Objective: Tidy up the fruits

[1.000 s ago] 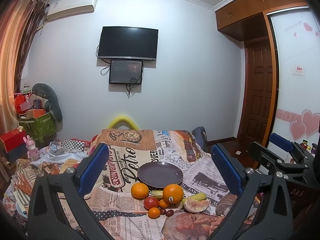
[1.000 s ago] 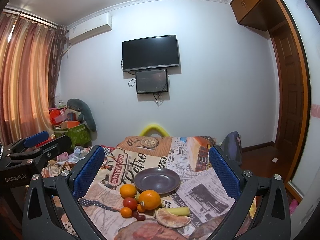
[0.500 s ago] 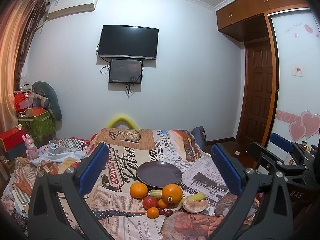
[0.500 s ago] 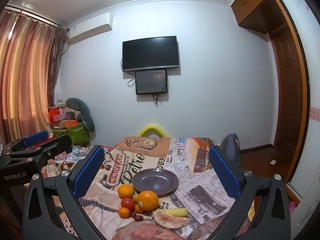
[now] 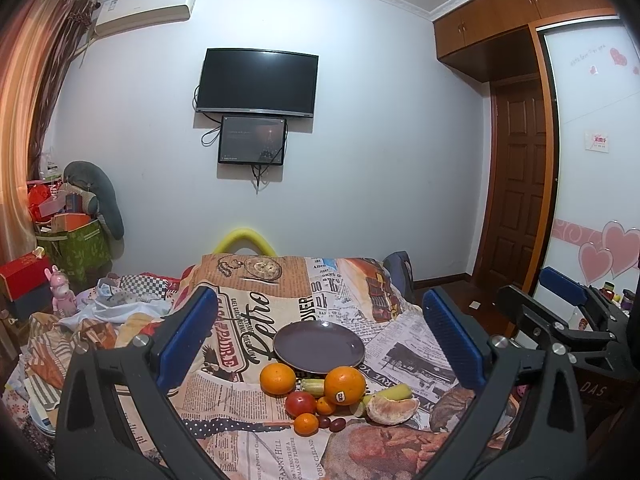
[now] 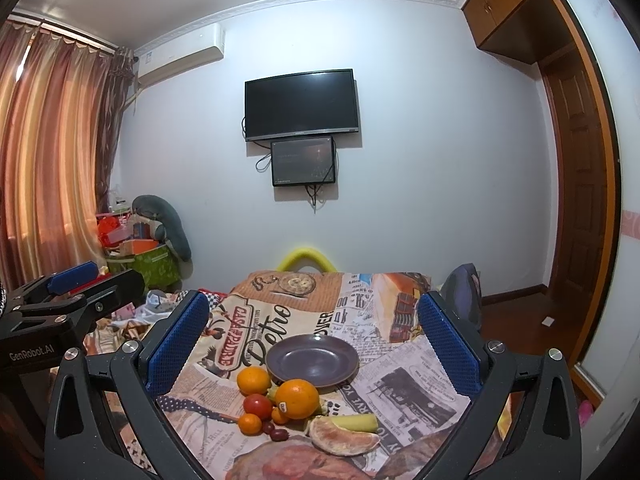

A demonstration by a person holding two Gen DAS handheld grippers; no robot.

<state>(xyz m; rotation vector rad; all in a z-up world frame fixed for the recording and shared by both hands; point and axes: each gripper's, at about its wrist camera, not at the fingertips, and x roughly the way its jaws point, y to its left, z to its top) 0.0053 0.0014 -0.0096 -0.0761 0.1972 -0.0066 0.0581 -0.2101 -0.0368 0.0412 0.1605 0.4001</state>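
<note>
Both the left gripper (image 5: pixel 320 336) and the right gripper (image 6: pixel 314 334) hover spread wide and hold nothing, well apart from the fruit. Beyond them, on the worktop's newspaper cloth (image 5: pixel 248 396), the fruits lie just beside an empty purple plate (image 6: pixel 316 376). The large orange (image 6: pixel 298 399) is probably firm and round — best held across its middle. The peeled segment (image 6: pixel 344 438) looks soft — it needs a light squeeze.

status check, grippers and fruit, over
Left gripper open, empty; right gripper open, empty. Purple plate bare. Fruit pile on the cloth in front of it, untouched. Nothing between grippers and fruit.
</note>
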